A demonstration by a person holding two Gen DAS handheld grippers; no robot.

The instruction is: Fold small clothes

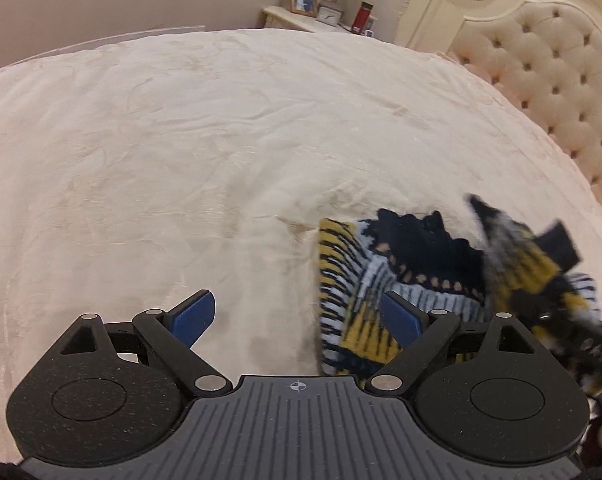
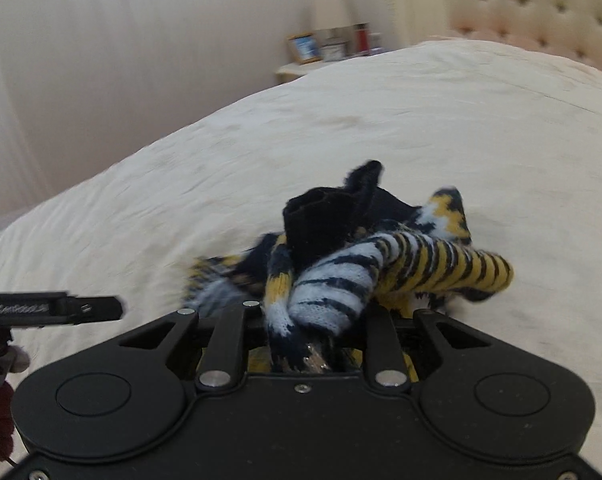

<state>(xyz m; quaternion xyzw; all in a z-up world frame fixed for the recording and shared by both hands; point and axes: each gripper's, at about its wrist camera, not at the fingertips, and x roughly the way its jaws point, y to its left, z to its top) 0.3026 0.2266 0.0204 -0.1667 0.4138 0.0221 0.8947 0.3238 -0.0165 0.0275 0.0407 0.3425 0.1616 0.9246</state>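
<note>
Both jaws of the right tool [image 2: 313, 320] clamp the patterned knit garment [image 2: 381, 264].

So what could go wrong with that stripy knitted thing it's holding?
The right gripper pinches the striped knit garment in one crumpled bunch, so it may fold lumpy or slip free while it's off the bedspread. The left gripper hangs open right beside the cloth, with one blue pad against it, and could snag the dangling knit. The motion blur suggests quick movement, so a loose end might swing out of place.
</note>
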